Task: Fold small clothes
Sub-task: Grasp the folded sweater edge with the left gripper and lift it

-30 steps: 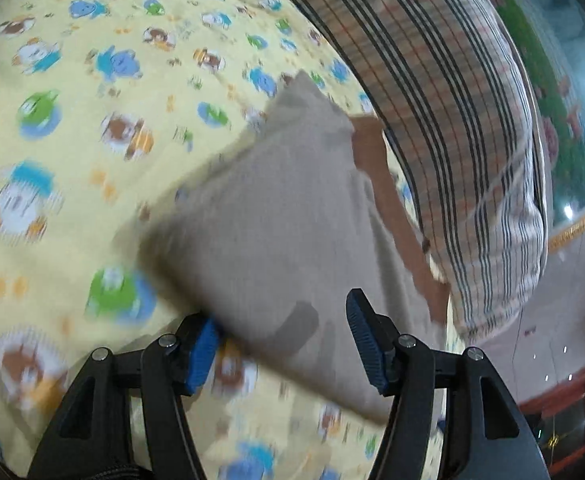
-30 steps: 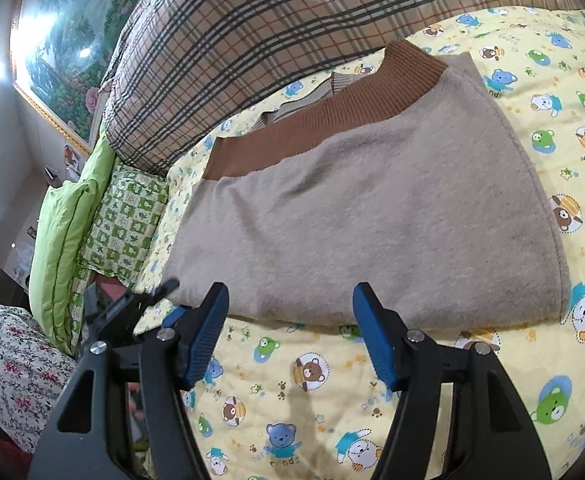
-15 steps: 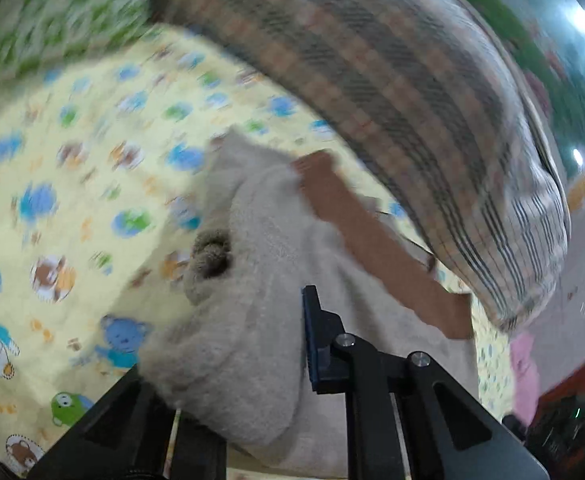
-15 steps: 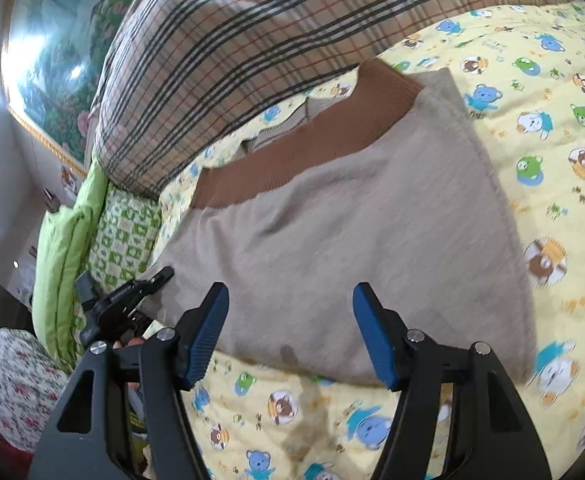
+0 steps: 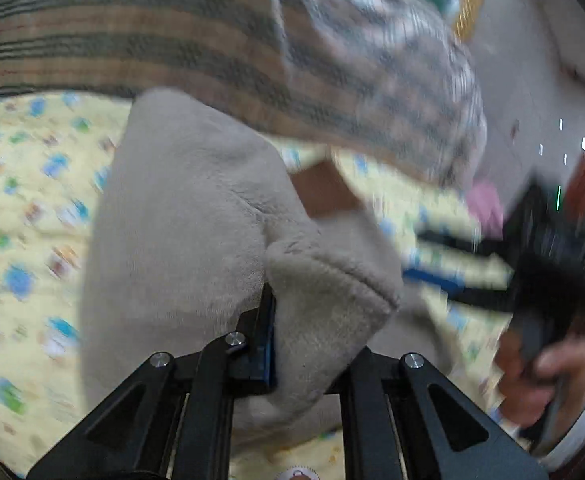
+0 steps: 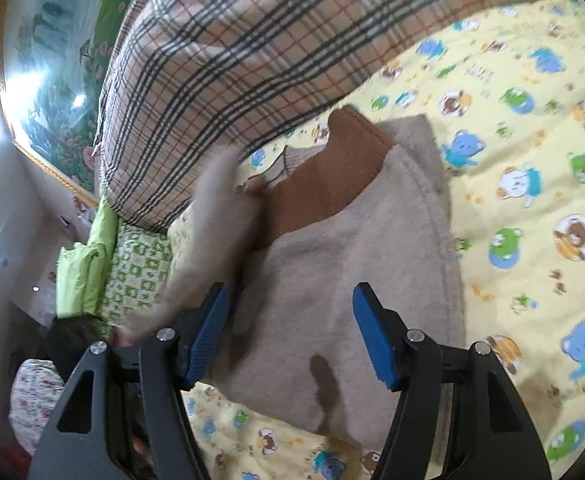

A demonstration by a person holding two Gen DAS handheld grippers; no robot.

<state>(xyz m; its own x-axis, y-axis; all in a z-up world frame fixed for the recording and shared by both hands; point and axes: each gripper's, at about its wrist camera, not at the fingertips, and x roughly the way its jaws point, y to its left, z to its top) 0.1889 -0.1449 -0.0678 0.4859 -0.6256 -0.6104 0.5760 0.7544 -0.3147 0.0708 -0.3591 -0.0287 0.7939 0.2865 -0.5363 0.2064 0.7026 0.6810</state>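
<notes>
The left gripper [image 5: 292, 344] is clamped on a bunched, plush fold of the beige fleece garment [image 6: 348, 248], lifting that edge off the sheet. The right gripper [image 6: 290, 332] hovers over the garment with its ribbed blue pads [image 6: 372, 340] spread wide, gripping nothing. The garment lies on the yellow cartoon-print bedsheet [image 6: 532, 184], its brown rib-knit waistband [image 6: 324, 184] toward the far edge of the bed, just beside the plaid quilt [image 6: 232, 52]. The lifted fold appears blurred at the garment's left side in the right wrist view.
</notes>
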